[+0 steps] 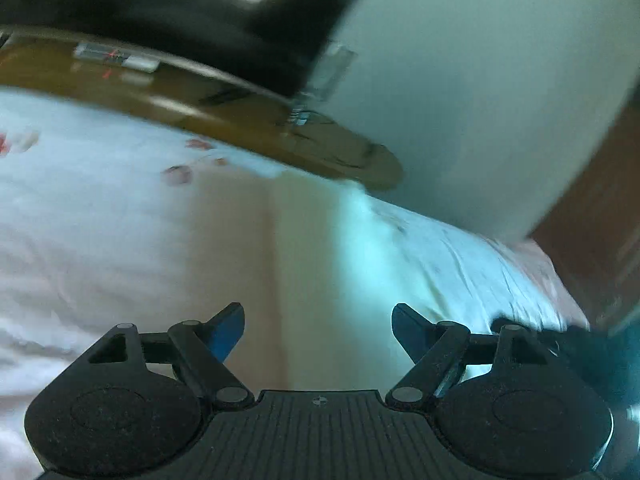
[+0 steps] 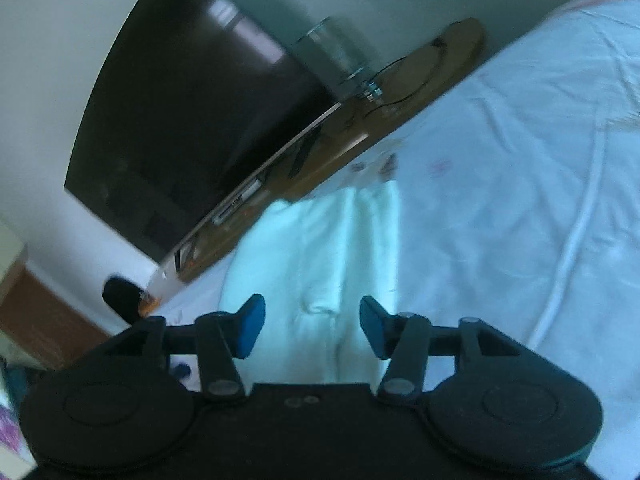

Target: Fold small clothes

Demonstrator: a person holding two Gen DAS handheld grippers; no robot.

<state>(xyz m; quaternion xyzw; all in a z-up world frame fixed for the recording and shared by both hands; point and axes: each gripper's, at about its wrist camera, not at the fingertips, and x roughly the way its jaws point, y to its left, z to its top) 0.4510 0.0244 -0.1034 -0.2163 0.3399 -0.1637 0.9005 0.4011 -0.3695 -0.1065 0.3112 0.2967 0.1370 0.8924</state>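
Both grippers are hanging released over the bed [image 2: 520, 184]: the left gripper [image 1: 318, 330] is showing its jaws standing wide with nothing between them, and the right gripper [image 2: 312, 326] is showing its jaws parted too, with the garment [image 2: 320, 248] lying below them but not pinched.

Judging from this, a fold is being set down or the next one lined up. To do it well, each gripper should be taking a corner or edge of the pale cloth only, not the sheet under it, and both should be carrying the edge across evenly so the fold lands square.

The garment is looking pale mint-white, soft and lightly creased, lying flat as a narrow lengthwise strip on the flower-printed sheet. Its far end is reaching to just beside the wooden board [image 2: 360, 136] at the bed's edge, and in the left view the garment [image 1: 304, 248] is lying straight ahead, below that wooden board [image 1: 240, 120]
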